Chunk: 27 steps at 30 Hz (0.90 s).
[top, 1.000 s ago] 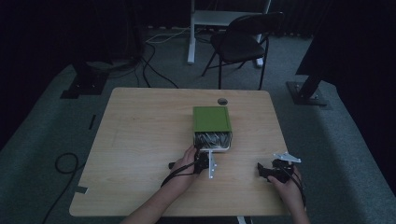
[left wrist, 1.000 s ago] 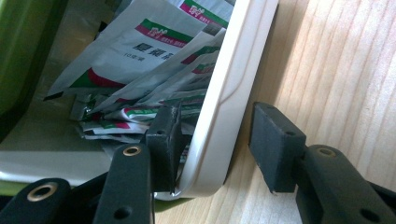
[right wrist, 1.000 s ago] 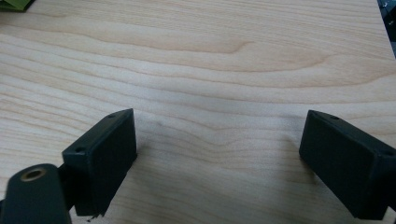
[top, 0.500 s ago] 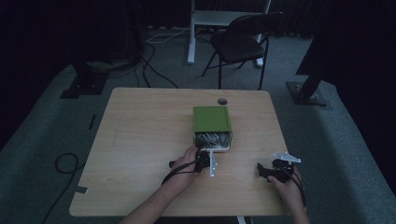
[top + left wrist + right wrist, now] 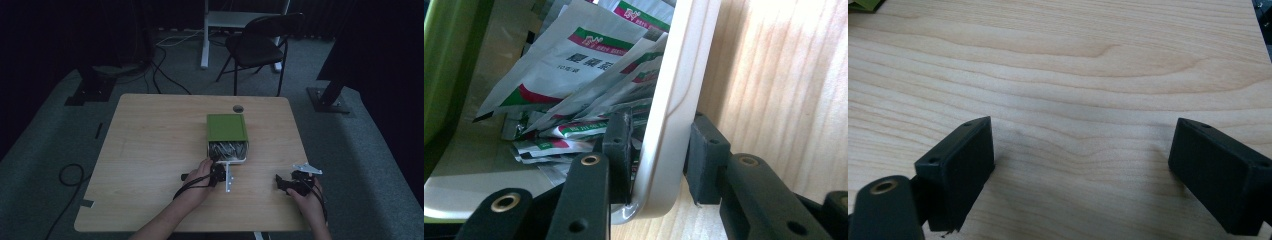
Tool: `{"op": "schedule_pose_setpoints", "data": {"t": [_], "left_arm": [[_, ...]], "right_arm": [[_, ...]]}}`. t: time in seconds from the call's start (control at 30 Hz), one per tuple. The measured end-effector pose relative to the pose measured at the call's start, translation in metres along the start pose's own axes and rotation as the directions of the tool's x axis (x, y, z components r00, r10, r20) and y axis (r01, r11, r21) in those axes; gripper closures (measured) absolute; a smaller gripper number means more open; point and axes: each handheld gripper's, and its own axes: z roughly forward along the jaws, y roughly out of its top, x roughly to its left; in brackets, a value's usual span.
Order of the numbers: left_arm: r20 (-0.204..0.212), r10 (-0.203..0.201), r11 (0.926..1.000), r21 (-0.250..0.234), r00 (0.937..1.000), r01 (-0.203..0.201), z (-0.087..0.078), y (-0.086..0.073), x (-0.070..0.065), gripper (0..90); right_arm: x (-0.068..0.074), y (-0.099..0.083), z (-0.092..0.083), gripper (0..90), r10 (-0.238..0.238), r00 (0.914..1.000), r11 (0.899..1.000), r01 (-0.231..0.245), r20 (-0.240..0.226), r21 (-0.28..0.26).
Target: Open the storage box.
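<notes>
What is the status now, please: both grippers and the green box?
Left gripper straddling white drawer rim of green box. Right gripper open over bare wooden table. Nothing obstructing.

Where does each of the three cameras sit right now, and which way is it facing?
High view: above the person's side, looking forward and down on the wooden table; both forearms enter from the bottom, left gripper at the green box, right gripper apart on bare wood.
Left gripper view: rides the left gripper, looking along its jaws, which straddle the white drawer rim, sachets inside.
Right gripper view: rides the right gripper, jaws wide over bare tabletop.
Shared: high and left gripper views both show the sachet-filled drawer.
</notes>
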Motion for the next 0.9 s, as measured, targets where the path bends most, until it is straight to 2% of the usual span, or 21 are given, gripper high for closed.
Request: {"op": "schedule_pose_setpoints", "data": {"t": [0.9], "left_arm": [[0.016, 0.011, 0.9998, -0.014, 0.9998, -0.010, -0.022, 0.003, -0.014, 68.7]], "right_arm": [[0.000, 0.000, 0.000, 10.7, 0.000, 1.0000, 1.000, 0.000, 0.000, 0.000]]}}
